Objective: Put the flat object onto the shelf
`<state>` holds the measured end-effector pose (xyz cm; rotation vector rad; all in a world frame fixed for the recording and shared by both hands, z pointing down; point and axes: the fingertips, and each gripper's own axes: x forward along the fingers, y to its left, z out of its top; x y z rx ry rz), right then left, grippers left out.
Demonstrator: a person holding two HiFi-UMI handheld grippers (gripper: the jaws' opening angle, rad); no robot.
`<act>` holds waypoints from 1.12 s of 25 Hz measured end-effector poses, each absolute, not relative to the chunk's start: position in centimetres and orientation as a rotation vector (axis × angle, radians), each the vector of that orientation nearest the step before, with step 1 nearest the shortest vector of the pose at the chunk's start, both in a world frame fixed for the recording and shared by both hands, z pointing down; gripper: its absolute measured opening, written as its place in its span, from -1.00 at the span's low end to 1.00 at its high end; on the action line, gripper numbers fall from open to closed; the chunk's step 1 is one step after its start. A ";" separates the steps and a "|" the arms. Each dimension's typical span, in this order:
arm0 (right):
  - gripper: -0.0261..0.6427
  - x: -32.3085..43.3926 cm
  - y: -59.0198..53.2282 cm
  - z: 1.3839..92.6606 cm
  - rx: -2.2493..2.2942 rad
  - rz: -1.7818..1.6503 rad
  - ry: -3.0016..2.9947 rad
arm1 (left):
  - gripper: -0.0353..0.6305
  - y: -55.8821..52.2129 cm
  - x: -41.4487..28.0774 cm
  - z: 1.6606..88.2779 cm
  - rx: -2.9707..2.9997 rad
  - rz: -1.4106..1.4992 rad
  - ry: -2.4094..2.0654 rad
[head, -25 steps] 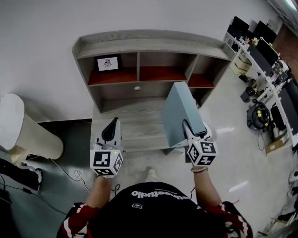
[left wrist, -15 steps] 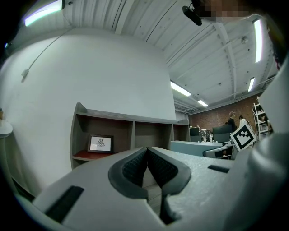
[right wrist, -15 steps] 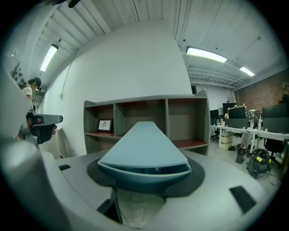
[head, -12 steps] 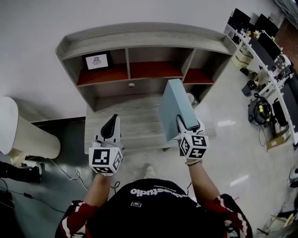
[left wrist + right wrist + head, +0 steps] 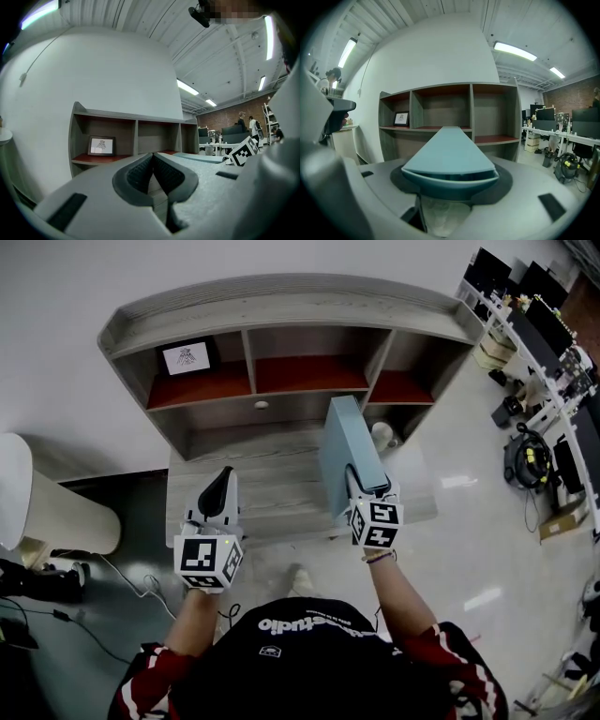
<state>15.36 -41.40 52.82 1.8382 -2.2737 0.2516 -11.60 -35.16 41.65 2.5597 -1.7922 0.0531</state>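
Note:
A flat light-blue book [image 5: 350,454] stands on edge in my right gripper [image 5: 361,488], which is shut on its near end; in the right gripper view the book [image 5: 451,150] runs straight out toward the shelf. The grey wooden shelf unit [image 5: 281,310] with red-lined compartments stands against the white wall ahead, with a lower grey ledge [image 5: 272,488] in front. My left gripper [image 5: 221,493] hangs above the ledge's left part, shut with nothing in it, its pads [image 5: 153,174] touching.
A small framed picture [image 5: 186,358] stands in the left compartment. A white cup-like object [image 5: 382,436] sits beside the book on the ledge. A white round table [image 5: 28,498] is at the left, desks and equipment [image 5: 544,362] at the right.
Both grippers and the book have drifted left and slightly nearer the shelf as the head view shifted; the grip on the book is unchanged.

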 end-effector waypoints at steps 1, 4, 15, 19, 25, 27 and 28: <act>-0.10 15.3 -41.7 53.1 1.838 0.256 -2.269 | -0.88 -35.3 -11.6 41.8 2.558 0.058 -1.793; -0.10 15.3 -42.5 53.9 1.840 0.265 -2.255 | -0.88 -35.6 -11.7 42.1 2.547 0.067 -1.799; -0.10 14.9 -46.0 56.0 1.864 0.296 -2.219 | -0.88 -36.2 -12.6 43.0 2.501 0.091 -1.840; -0.10 14.7 -47.5 56.2 1.879 0.288 -2.214 | -0.88 -36.6 -13.1 43.2 2.485 0.101 -1.857; -0.10 14.4 -49.5 56.5 1.891 0.263 -2.203 | -0.88 -37.1 -13.4 43.5 2.460 0.101 -1.874; -0.10 14.4 -50.2 56.5 1.897 0.258 -2.200 | -0.88 -37.4 -13.5 43.6 2.451 0.100 -1.880; -0.10 14.4 -50.5 56.6 1.899 0.256 -2.200 | -0.88 -37.6 -13.6 43.7 2.446 0.100 -1.882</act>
